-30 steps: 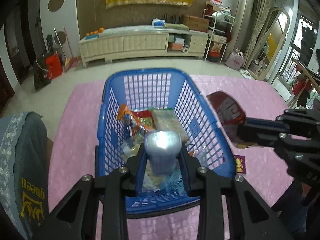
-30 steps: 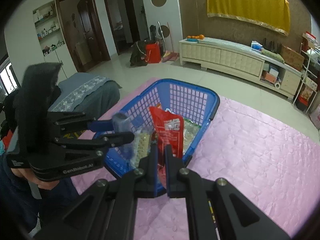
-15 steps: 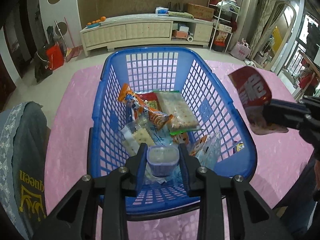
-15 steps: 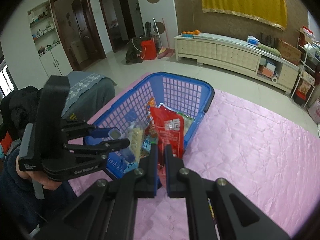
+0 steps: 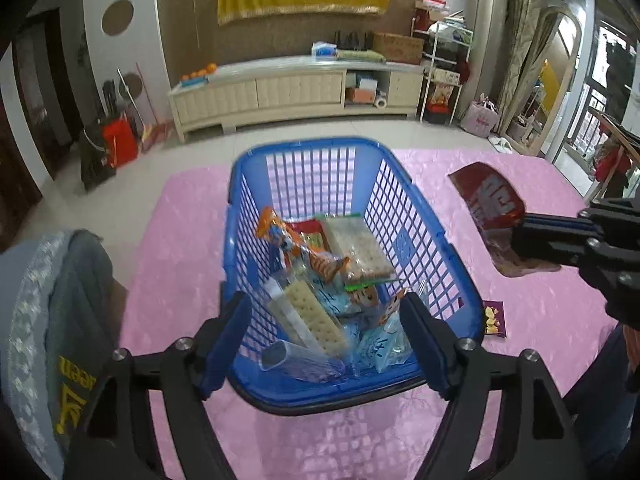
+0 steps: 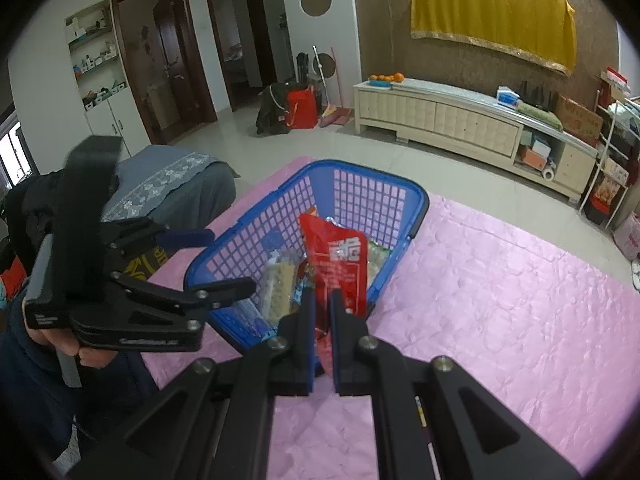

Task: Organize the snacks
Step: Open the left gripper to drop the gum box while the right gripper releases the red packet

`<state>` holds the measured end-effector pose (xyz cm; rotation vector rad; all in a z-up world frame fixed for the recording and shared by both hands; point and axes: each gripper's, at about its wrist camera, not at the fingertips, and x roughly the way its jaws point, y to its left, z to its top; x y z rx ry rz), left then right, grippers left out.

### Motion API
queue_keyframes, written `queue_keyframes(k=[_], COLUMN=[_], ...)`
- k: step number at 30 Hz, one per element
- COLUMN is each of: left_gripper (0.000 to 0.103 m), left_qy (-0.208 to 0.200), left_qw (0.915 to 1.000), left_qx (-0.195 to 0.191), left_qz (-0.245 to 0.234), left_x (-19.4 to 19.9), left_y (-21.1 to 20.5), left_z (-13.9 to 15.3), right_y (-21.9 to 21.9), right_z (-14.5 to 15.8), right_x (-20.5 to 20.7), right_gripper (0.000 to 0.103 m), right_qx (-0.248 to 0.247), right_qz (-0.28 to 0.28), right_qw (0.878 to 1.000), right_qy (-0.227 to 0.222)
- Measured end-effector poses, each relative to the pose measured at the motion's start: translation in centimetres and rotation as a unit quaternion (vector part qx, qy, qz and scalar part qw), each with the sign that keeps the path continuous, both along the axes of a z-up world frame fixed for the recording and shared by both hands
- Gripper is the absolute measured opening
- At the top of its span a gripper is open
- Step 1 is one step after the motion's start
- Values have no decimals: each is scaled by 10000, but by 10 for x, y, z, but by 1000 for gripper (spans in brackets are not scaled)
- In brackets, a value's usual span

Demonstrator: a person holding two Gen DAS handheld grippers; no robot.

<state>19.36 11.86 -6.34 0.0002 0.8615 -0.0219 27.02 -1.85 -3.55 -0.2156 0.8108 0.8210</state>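
Blue plastic lattice basket (image 5: 434,240) on pink quilted cloth (image 5: 180,248), holding assorted snack packets. Left gripper (image 5: 326,336): jaws opening, nothing between the pads, a clear plastic cup (image 5: 298,362) lying below. Right gripper (image 6: 322,312): clamped on a red foil snack packet (image 6: 340,264).

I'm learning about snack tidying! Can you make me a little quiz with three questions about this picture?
1. True or false: the red snack packet is pinched in the right gripper.
2. What colour is the basket that holds the snacks?
A. green
B. blue
C. white
3. Fill in: the clear plastic cup lies on its ____ inside the basket, between the fingers of the left gripper, whose jaws are opening.

Key: 1 true; 2 B; 3 side.
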Motion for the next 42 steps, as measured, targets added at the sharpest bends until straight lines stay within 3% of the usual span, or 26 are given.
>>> queue_keyframes(k=[9, 23, 38, 39, 41, 42], left_gripper=[82, 82, 82, 82, 82, 82], left_qy=[-283, -143, -55, -63, -103, -131], left_qw=[9988, 9969, 9960, 9960, 9962, 9963], left_qx=[196, -33, -304, -301, -311, -307], left_qz=[347, 776, 844, 843, 808, 798], left_x=[-15, -11, -13, -14, -16, -17], left_y=[24, 68, 69, 68, 67, 67], left_z=[25, 2, -10, -10, -8, -7], right_y=[36, 97, 99, 98, 96, 94], right_z=[5, -38, -70, -71, -71, -70], right_x=[13, 33, 40, 42, 45, 46], right_gripper=[9, 9, 11, 13, 34, 60], right_qx=[-120, -588, -1012, -1022, -1060, -1032], right_qz=[359, 838, 676, 648, 547, 512], right_qw=[9993, 9945, 9913, 9911, 9909, 9912], right_qy=[-35, 199, 510, 559, 622, 649])
